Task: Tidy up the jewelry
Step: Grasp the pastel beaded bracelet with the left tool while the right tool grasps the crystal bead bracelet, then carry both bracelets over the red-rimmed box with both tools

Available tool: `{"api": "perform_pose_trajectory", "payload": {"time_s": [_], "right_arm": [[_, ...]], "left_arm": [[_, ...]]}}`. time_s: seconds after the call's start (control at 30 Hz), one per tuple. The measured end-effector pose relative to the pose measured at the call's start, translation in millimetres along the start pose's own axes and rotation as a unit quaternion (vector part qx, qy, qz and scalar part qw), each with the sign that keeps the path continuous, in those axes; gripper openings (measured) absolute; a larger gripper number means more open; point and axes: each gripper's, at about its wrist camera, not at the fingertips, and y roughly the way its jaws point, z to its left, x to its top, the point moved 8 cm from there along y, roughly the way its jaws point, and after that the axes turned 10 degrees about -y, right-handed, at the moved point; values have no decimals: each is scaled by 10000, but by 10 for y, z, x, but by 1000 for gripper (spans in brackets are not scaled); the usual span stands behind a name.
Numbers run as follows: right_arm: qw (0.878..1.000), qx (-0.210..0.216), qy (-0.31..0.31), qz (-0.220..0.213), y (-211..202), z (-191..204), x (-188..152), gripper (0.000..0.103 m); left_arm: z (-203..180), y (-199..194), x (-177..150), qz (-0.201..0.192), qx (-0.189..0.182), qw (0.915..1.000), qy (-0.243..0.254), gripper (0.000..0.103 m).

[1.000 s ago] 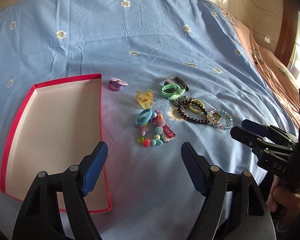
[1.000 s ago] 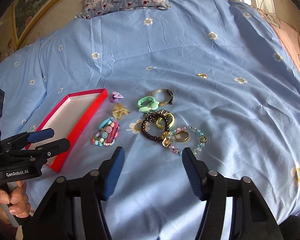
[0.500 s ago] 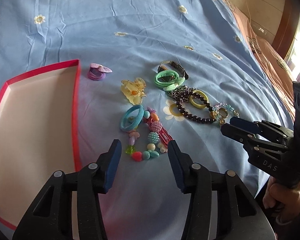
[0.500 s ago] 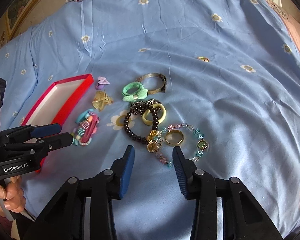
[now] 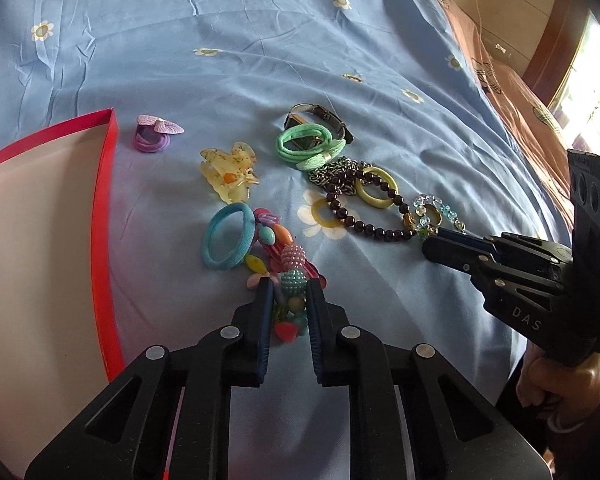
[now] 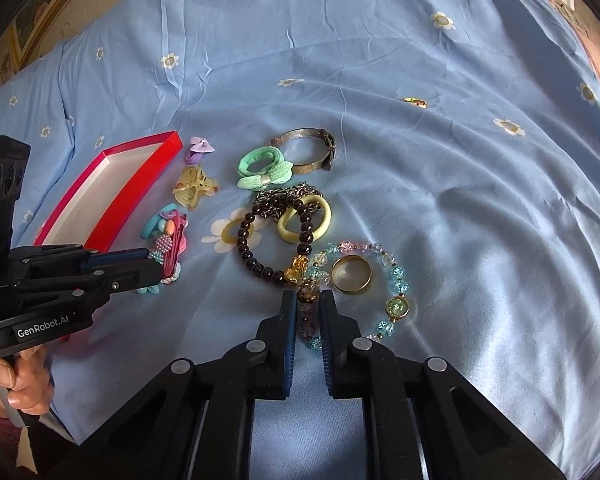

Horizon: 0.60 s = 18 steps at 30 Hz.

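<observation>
My left gripper point(image 5: 288, 286) is closing on the colourful bead bracelet point(image 5: 292, 258), and its pads pinch the near beads. That bracelet lies beside a blue hair tie point(image 5: 228, 236), right of the red box point(image 5: 104, 208). My right gripper point(image 6: 308, 298) is closing on the crystal bead bracelet point(image 6: 396, 280) and squeezes its near beads between the pads. A gold ring point(image 6: 352, 274) lies inside that bracelet's loop. Both bracelets still rest on the blue sheet.
Around them lie a dark bead bracelet point(image 6: 256, 264), a yellow ring point(image 6: 304, 220), a chain, a green bow hair tie point(image 6: 260, 168), a watch point(image 6: 312, 148), a yellow hair claw point(image 5: 230, 172) and a purple hair tie point(image 5: 154, 136). A small gold piece point(image 6: 415, 101) lies farther back.
Both grippers came down and forward to the jewelry and their jaws drew together, the left around the colourful bracelet, the right around the crystal bracelet.
</observation>
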Motion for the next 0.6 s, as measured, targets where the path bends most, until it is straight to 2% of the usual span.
{"api": "perform_pose_trajectory", "payload": {"time_s": [0.27, 0.6], "right_arm": [[9995, 33, 98, -285, -192, 52, 77, 7], [9972, 208, 15, -715, -503, 266, 377, 7]], "left_arm": [[-16, -269, 21, -239, -152, 9996, -54, 11], [38, -764, 94, -694, -272, 9971, -181, 11]]}}
